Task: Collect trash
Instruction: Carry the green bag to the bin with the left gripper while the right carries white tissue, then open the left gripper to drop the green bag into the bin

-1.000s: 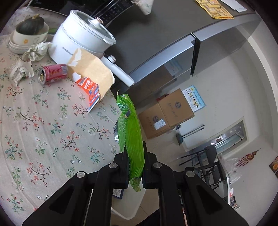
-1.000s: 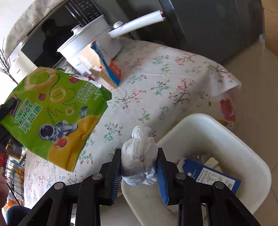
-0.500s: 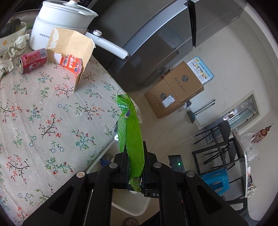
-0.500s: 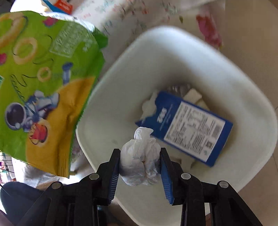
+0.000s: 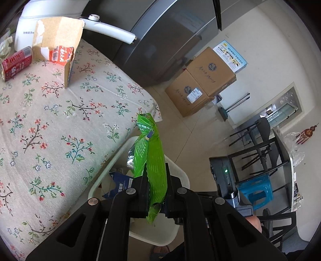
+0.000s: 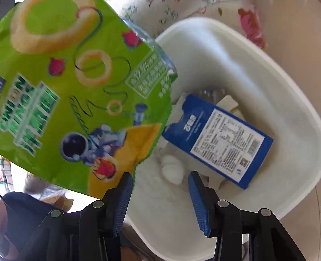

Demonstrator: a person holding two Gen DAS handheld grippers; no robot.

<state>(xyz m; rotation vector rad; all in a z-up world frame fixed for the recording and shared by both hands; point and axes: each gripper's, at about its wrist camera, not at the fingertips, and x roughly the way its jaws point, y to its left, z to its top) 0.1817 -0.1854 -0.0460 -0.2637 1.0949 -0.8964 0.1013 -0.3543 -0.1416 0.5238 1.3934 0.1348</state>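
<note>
My left gripper point(image 5: 157, 183) is shut on a green onion-ring snack bag point(image 5: 151, 158) and holds it above the white trash bin point(image 5: 180, 174) beside the table. The bag also fills the left of the right wrist view point(image 6: 76, 96). My right gripper point(image 6: 160, 176) is open and empty over the bin point(image 6: 260, 60). A crumpled white tissue point(image 6: 172, 168) lies in the bin below it, next to a blue carton point(image 6: 218, 138).
The floral-cloth table point(image 5: 50, 120) holds a red can point(image 5: 15, 63), a torn cardboard milk carton point(image 5: 58, 44) and a white pot point(image 5: 32, 16). Cardboard boxes point(image 5: 200, 82), a grey fridge and dark chairs point(image 5: 260, 156) stand on the floor beyond.
My right gripper opened and the white tissue dropped into the bin. My left gripper carried the green bag from the table edge to above the bin.
</note>
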